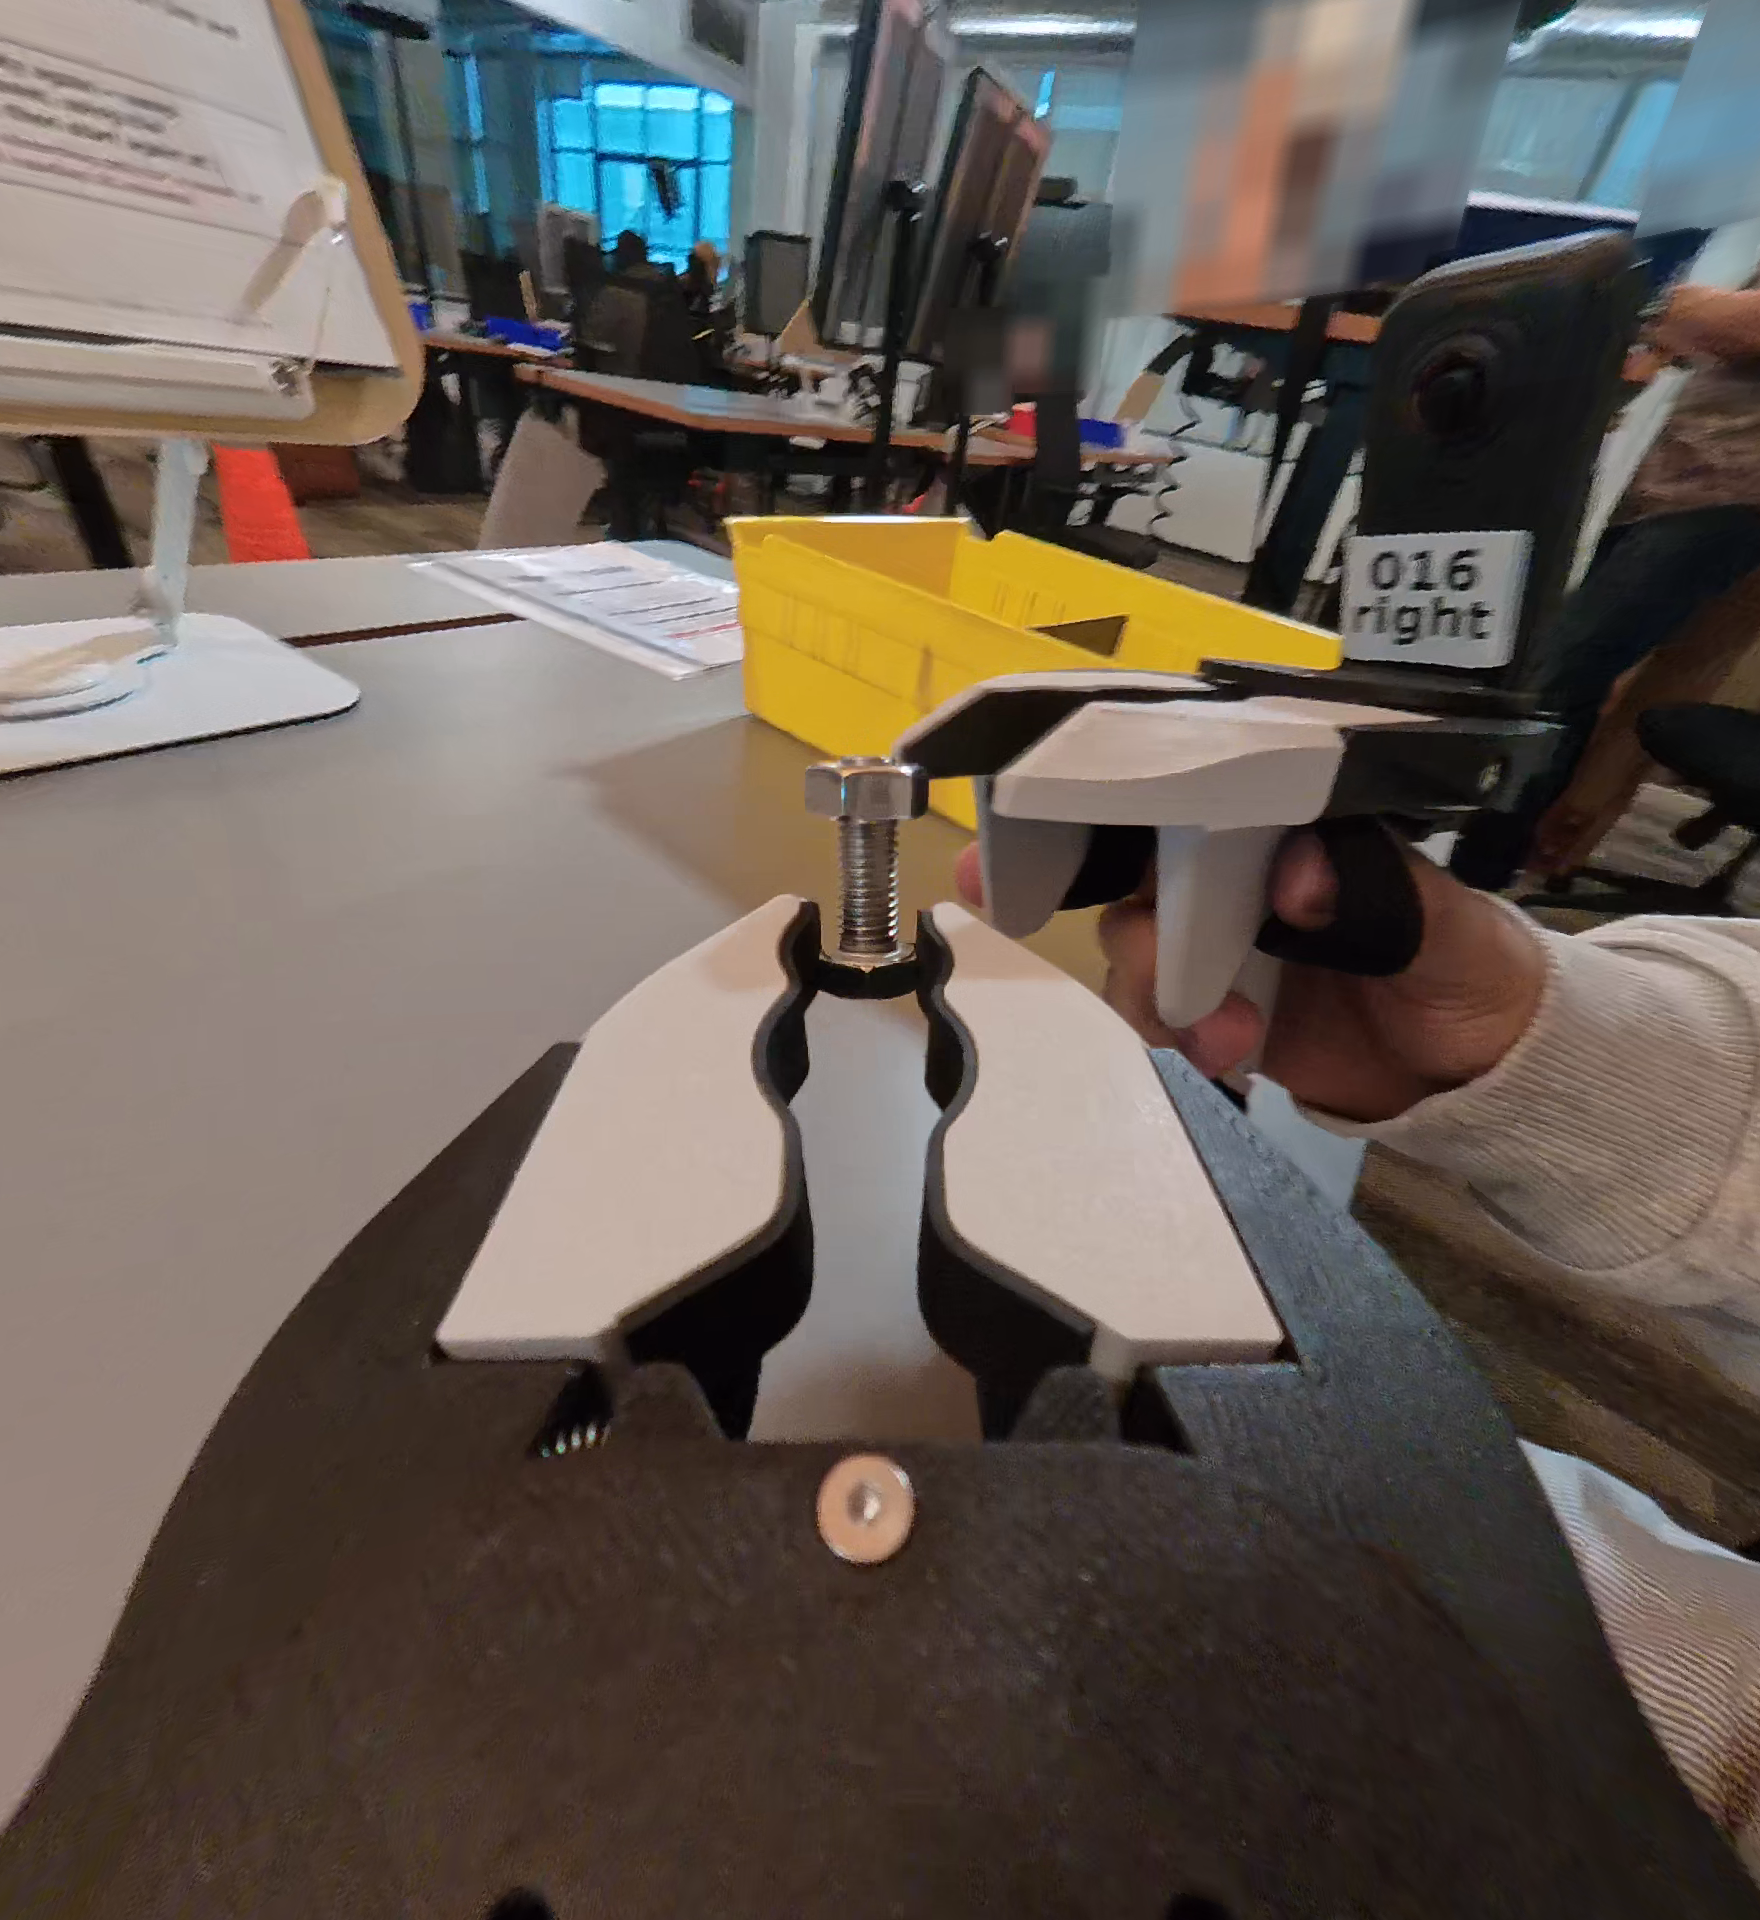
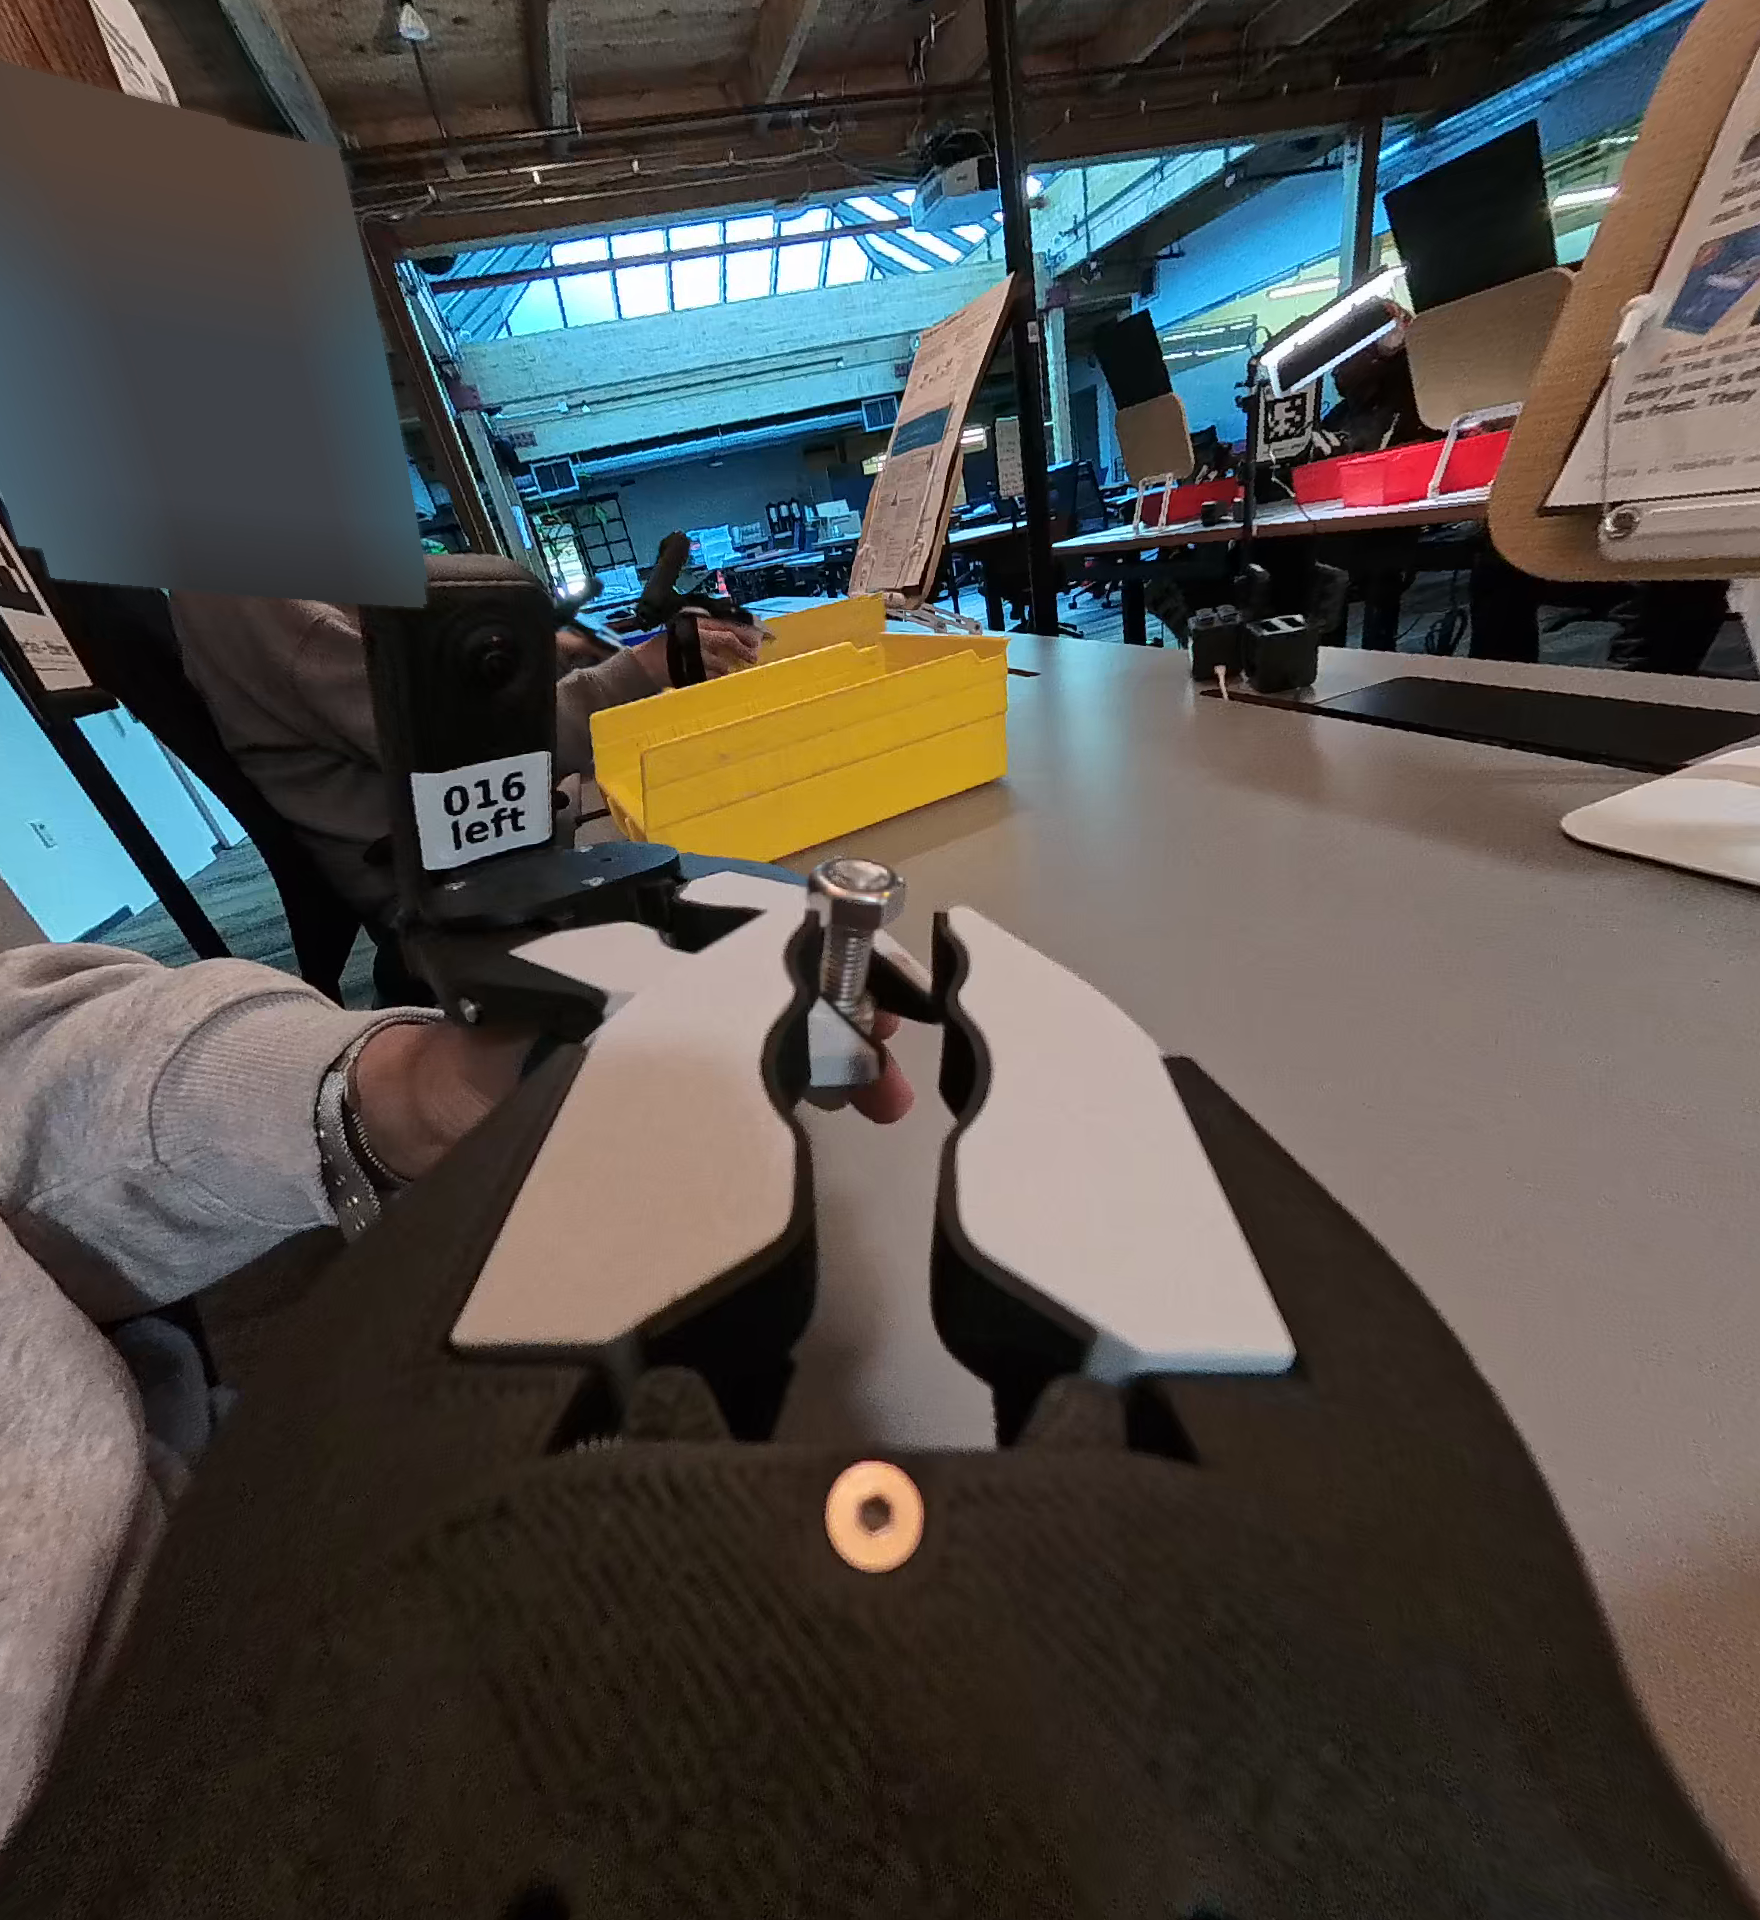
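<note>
An open workshop lay behind the grey table [image 1: 232, 935]. Left wrist view: the left gripper [image 1: 868, 951] clamped the nut [image 1: 868, 961] on an upright threaded steel hex bolt [image 1: 868, 831] — judged rigid, dense, slippery. Right wrist view: the right gripper [image 2: 860, 935] stood parted — empty — around the bolt; yellow plastic bin [image 2: 803, 738] beyond.

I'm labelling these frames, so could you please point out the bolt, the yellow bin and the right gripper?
bolt [image 1: 868, 883]: left wrist view, on its threaded shank.
yellow bin [image 2: 803, 764]: right wrist view, on its near side wall.
right gripper [image 2: 871, 982]: right wrist view, between its fingertips.
</note>
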`<state>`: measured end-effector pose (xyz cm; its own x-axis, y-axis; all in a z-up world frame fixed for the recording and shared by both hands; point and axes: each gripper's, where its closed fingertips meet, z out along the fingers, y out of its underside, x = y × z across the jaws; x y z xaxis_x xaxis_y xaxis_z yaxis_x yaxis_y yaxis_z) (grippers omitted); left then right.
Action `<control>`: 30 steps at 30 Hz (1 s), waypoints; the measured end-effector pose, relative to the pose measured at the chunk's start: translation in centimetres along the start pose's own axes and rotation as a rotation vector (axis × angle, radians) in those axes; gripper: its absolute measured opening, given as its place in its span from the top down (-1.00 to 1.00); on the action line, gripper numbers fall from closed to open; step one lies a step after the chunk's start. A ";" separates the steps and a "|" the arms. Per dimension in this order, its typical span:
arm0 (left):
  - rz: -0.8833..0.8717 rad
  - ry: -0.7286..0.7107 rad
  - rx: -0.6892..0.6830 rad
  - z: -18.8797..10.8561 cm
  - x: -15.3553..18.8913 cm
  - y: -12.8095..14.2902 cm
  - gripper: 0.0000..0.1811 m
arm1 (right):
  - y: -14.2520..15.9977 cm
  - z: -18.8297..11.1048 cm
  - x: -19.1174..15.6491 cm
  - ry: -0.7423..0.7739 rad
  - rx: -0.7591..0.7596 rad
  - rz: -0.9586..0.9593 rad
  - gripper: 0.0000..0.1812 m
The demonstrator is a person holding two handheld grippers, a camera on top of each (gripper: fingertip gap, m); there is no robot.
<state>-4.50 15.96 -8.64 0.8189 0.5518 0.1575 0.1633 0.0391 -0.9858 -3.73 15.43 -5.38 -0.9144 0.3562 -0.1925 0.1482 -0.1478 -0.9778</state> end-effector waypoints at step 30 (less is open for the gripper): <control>0.036 -0.094 -0.058 0.2 -0.7 1.0 0.80 | 0.6 0.6 -0.4 -0.005 -0.024 -0.020 0.75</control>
<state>-5.02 15.80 -9.74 0.7703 0.6276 0.1133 0.1682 -0.0287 -0.9853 -3.45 14.63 -5.85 -0.9191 0.3541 -0.1728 0.1390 -0.1189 -0.9831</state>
